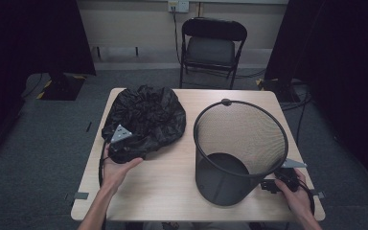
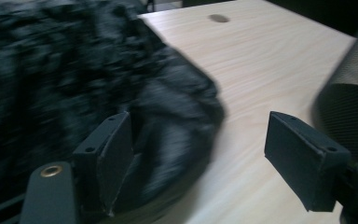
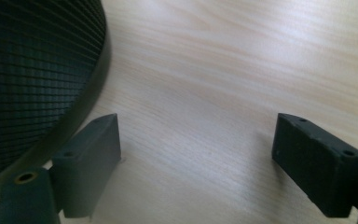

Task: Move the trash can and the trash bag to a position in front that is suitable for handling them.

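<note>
On the left I have my left gripper (image 1: 126, 143) at the near edge of the crumpled black bin bag (image 1: 143, 120), which lies in a loose heap on the left half of the table (image 1: 172, 187); in the left gripper view the jaws stand wide apart, one pad already against the plastic and the other over bare wood, so nothing is pinched yet. My worry here is that if I close from this angle I may catch only a thin outer fold, and the slippery film could slide out or the whole heap could drag toward the table edge rather than lift. The bag has no clear mouth that I can make out; its long axis runs roughly from the near-left toward the far-right of the table, and which end opens I cannot tell. To the right, the mesh wastebasket (image 1: 239, 148) stands upright with its open rim facing up. My right gripper (image 1: 274, 184) sits low beside its base, jaws spread and empty on either side of bare tabletop. If I nudge the basket there, I judge the light mesh could tip or skate off.
</note>
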{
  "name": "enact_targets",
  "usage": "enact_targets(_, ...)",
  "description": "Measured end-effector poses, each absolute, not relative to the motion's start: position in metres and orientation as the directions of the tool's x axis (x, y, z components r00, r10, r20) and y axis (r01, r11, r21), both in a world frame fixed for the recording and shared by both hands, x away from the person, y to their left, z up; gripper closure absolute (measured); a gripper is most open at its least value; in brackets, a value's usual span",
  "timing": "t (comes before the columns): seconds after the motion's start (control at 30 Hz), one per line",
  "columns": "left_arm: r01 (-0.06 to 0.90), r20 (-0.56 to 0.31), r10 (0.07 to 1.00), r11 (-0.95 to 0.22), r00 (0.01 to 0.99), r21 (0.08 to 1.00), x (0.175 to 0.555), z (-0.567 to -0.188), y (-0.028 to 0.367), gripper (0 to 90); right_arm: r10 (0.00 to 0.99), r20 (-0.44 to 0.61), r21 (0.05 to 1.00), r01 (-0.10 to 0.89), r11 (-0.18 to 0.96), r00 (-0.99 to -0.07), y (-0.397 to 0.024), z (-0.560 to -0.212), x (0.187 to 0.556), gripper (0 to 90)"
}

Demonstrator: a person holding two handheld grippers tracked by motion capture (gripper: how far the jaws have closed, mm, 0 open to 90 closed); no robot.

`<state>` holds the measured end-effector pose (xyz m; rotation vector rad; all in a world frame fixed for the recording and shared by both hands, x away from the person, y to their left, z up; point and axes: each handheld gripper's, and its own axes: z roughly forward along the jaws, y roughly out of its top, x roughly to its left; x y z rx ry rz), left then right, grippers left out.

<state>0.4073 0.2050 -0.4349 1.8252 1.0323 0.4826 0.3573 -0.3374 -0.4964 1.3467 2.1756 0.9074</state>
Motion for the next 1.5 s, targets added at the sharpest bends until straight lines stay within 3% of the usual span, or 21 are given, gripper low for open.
enact_targets(0.3, 0.472, -0.14, 0.825, -0.165, 0.547, 0.866, 0.43, -0.446, 0.214, 21.2, 0.899, -0.01, 0.732, 0.609, 0.305, -0.438, -0.341, -0.499, 0.36, 11.6)
enact_targets(0.4, 0.452, -0.079, 0.826, -0.222, 0.557, 0.864, 0.439, -0.444, 0.206, 21.0, 0.899, -0.01, 0.731, 0.611, 0.305, -0.437, -0.341, -0.499, 0.36, 11.5)
enact_targets(0.67, 0.481, -0.063, 0.821, -0.269, 0.568, 0.834, 0.455, -0.457, 0.19, 25.1, 0.898, -0.007, 0.729, 0.612, 0.307, -0.441, -0.34, -0.499, 0.359, 11.4)
enact_targets(1.0, 0.521, -0.059, 0.824, -0.3, 0.564, 0.799, 0.449, -0.472, 0.191, 50.9, 0.901, -0.008, 0.73, 0.614, 0.302, -0.434, -0.34, -0.499, 0.358, 11.2)
enact_targets(1.2, 0.531, -0.08, 0.804, -0.31, 0.589, 0.789, 0.443, -0.477, 0.192, 76.5, 0.901, -0.008, 0.73, 0.614, 0.301, -0.433, -0.34, -0.499, 0.357, 11.0)
enact_targets(1.4, 0.512, -0.093, 0.777, -0.315, 0.622, 0.799, 0.438, -0.472, 0.185, 89.5, 0.901, -0.008, 0.73, 0.614, 0.301, -0.433, -0.34, -0.499, 0.357, 11.0)
enact_targets(1.5, 0.504, -0.098, 0.762, -0.32, 0.641, 0.802, 0.434, -0.47, 0.183, 90.0, 0.901, -0.009, 0.729, 0.613, 0.303, -0.434, -0.34, -0.499, 0.357, 11.0)
